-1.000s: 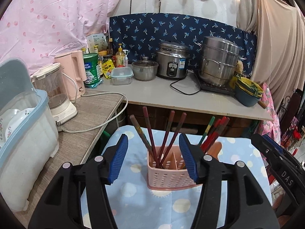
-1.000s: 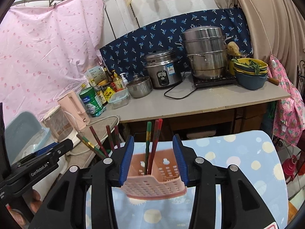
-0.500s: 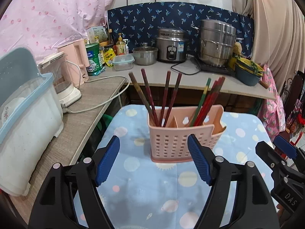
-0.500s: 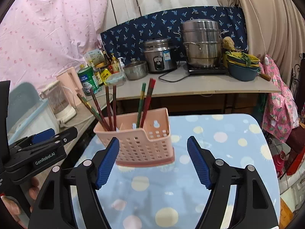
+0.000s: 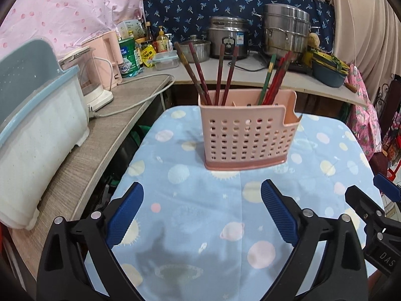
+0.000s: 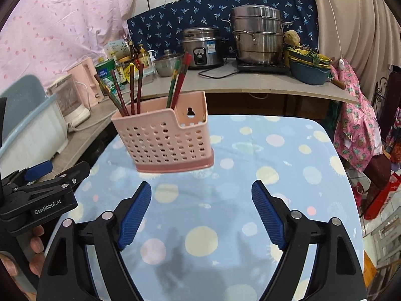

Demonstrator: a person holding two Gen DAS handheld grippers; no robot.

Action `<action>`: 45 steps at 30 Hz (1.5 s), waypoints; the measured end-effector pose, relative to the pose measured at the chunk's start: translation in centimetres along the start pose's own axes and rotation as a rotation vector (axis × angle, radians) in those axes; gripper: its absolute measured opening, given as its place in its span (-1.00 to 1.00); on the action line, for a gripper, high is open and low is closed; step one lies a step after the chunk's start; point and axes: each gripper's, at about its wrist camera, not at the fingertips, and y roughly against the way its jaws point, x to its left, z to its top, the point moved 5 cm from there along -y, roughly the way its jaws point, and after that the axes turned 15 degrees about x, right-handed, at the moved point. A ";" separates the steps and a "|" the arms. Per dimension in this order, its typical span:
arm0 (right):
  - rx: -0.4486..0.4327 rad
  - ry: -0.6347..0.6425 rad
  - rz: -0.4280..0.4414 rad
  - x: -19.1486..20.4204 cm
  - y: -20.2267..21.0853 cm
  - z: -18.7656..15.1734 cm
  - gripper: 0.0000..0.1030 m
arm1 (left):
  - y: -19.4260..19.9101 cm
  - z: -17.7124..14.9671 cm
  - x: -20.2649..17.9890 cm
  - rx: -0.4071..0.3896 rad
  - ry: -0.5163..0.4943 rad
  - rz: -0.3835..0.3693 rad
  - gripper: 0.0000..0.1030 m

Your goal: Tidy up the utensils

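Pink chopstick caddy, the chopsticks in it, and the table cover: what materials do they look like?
Pink caddy: moulded plastic, matte, going by the even punched holes and thin walls. Chopsticks: probably lacquered wood or bamboo, with worn red and green paint; hard to be sure. Table cover: soft printed fabric that wrinkles slightly, with a planet pattern.

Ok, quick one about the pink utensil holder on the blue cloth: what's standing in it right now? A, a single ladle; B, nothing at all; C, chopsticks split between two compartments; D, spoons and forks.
C: the pink utensil holder has one bunch of chopsticks in its left compartment and another bunch in the next one, with a divider between them.
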 end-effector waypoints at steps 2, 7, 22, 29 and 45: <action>0.015 0.005 -0.007 0.0 -0.2 -0.8 0.63 | -0.4 -0.9 -0.1 0.014 -0.007 0.000 0.78; 0.045 -0.006 -0.022 -0.3 -0.7 -2.2 0.66 | -1.1 -2.8 -0.1 0.041 -0.019 0.013 0.79; 0.076 0.034 -0.046 0.8 -1.8 -4.0 0.89 | -2.8 -5.5 -0.6 0.103 -0.029 0.031 0.81; 0.093 0.033 -0.043 1.1 -2.4 -4.3 0.89 | -3.0 -5.7 -0.7 0.112 -0.030 0.034 0.81; 0.115 0.035 -0.044 1.4 -3.3 -4.5 0.89 | -3.5 -5.5 -0.4 0.119 -0.021 0.030 0.81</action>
